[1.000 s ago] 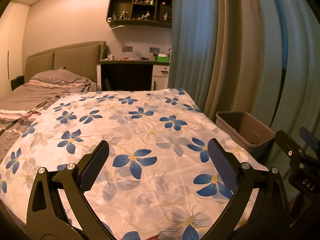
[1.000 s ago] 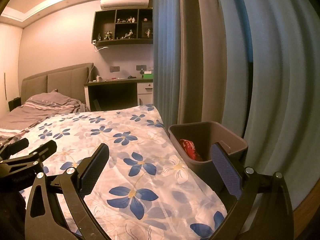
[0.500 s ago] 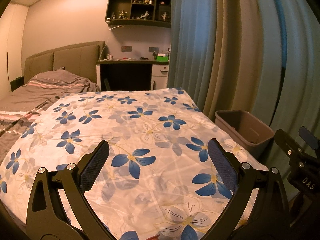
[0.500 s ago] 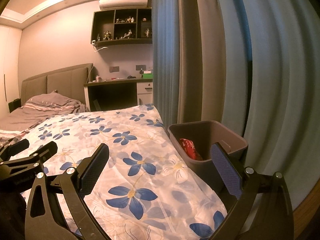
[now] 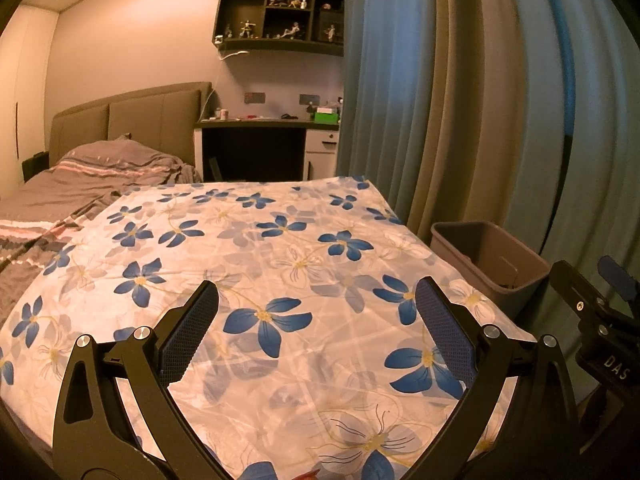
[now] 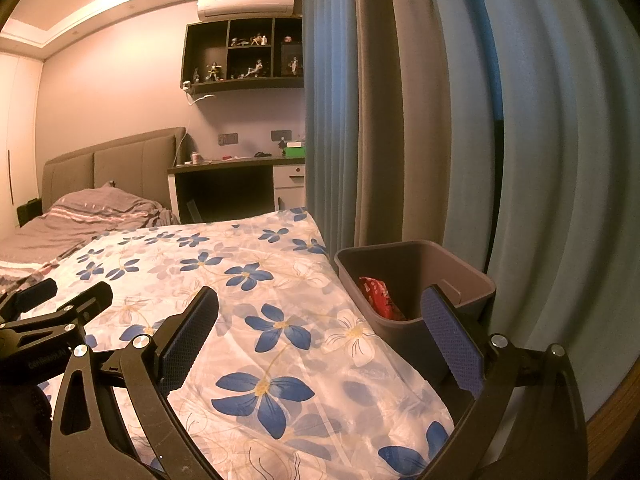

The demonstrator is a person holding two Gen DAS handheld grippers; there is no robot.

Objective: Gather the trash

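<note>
We've got left gripper (image 5: pixel 316 320) and right gripper (image 6: pixel 320 320) both spread wide, holding nothing, over floral bedsheet (image 5: pixel 256 264). Red wrapper (image 6: pixel 378 296) sits inside grey bin (image 6: pixel 472 276) beside bed, by curtain (image 6: pixel 420 120).

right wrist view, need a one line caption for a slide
Open right gripper above a floral bedspread, facing a grey bin beside the bed with a red wrapper inside.

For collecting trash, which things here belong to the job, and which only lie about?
Job:
grey plastic bin
red crumpled wrapper inside it
left gripper, right gripper, jaws open

Lying about:
blue-flowered bedspread
blue curtain
dark wall shelf
</note>
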